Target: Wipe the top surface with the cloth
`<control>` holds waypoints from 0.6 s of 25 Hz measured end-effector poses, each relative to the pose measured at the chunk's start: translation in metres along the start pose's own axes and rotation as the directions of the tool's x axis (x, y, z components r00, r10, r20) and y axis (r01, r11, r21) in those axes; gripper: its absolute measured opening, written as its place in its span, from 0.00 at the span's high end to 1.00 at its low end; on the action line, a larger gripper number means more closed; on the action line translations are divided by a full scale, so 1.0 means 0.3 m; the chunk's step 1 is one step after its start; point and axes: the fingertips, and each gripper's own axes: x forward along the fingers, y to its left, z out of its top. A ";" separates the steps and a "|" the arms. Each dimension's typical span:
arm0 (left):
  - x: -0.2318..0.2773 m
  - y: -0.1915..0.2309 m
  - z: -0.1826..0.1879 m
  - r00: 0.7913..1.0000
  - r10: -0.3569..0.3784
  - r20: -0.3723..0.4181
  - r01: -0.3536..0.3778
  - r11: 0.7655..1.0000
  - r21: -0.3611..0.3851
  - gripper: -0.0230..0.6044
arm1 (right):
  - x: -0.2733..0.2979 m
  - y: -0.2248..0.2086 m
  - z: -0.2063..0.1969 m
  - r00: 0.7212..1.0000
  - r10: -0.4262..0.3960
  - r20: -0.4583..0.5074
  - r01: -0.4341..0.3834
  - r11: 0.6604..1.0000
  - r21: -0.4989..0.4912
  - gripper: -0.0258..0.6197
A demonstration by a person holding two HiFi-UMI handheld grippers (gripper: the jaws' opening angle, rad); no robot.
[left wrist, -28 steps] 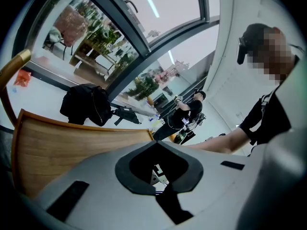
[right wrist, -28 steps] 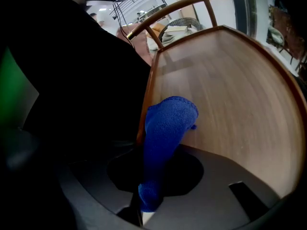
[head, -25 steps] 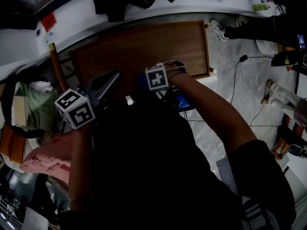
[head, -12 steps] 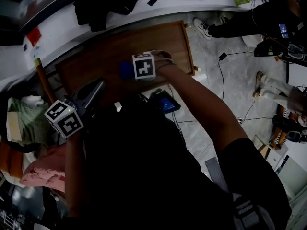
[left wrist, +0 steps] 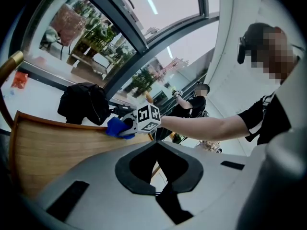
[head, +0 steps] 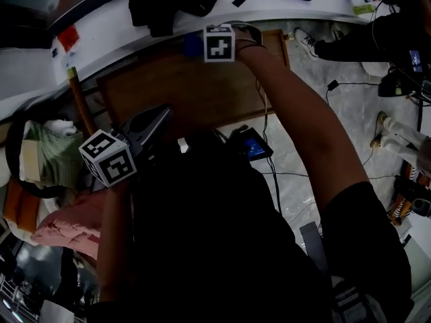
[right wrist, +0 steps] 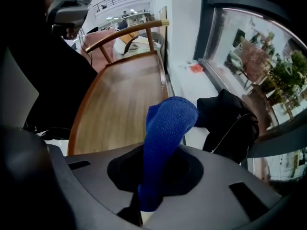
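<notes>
The brown wooden table top (head: pixel 195 89) lies below me in the head view. My right gripper (head: pixel 201 46) reaches over the table's far edge, shut on a blue cloth (head: pixel 192 44). In the right gripper view the cloth (right wrist: pixel 170 123) sticks out from between the jaws of that gripper (right wrist: pixel 154 186), hanging above the wooden top (right wrist: pixel 124 99). My left gripper (head: pixel 161 113) hovers near the table's near left edge, shut and holding nothing. From the left gripper (left wrist: pixel 156 145) view, the cloth (left wrist: pixel 115 127) shows at the far side of the top (left wrist: pixel 57 143).
A black jacket (head: pixel 168 2) lies on the white ledge behind the table, beside a red item (head: pixel 67 36). A wooden chair rail (right wrist: pixel 129 32) borders the table's end. A device with a lit blue screen (head: pixel 252 145) and cables sit on the floor at right. Pink fabric (head: pixel 64 224) lies left.
My right gripper has carried the blue cloth from the table's near edge across to its far edge. The left gripper has stayed about where it was.
</notes>
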 end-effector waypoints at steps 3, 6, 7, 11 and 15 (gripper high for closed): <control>-0.001 -0.004 -0.007 1.000 -0.002 -0.005 0.002 1.000 0.005 0.95 | 0.022 0.017 -0.013 0.999 0.004 -0.034 -0.006 0.999 -0.039 0.87; -0.002 0.001 -0.010 1.000 -0.005 -0.008 0.005 1.000 0.003 0.95 | 0.033 0.017 -0.015 1.000 -0.006 -0.023 0.005 1.000 -0.018 0.86; -0.002 0.001 -0.012 1.000 -0.006 -0.008 0.006 1.000 -0.002 0.95 | 0.034 0.020 -0.015 1.000 -0.003 -0.014 0.003 1.000 -0.004 0.87; 0.002 0.008 -0.015 1.000 -0.005 -0.015 0.005 1.000 -0.005 0.95 | 0.032 0.052 -0.015 1.000 0.022 0.004 -0.022 0.999 0.030 0.87; 0.004 0.015 -0.012 1.000 -0.003 -0.014 0.003 1.000 -0.005 0.95 | 0.043 0.125 -0.022 0.998 0.069 0.005 -0.069 0.997 0.038 0.87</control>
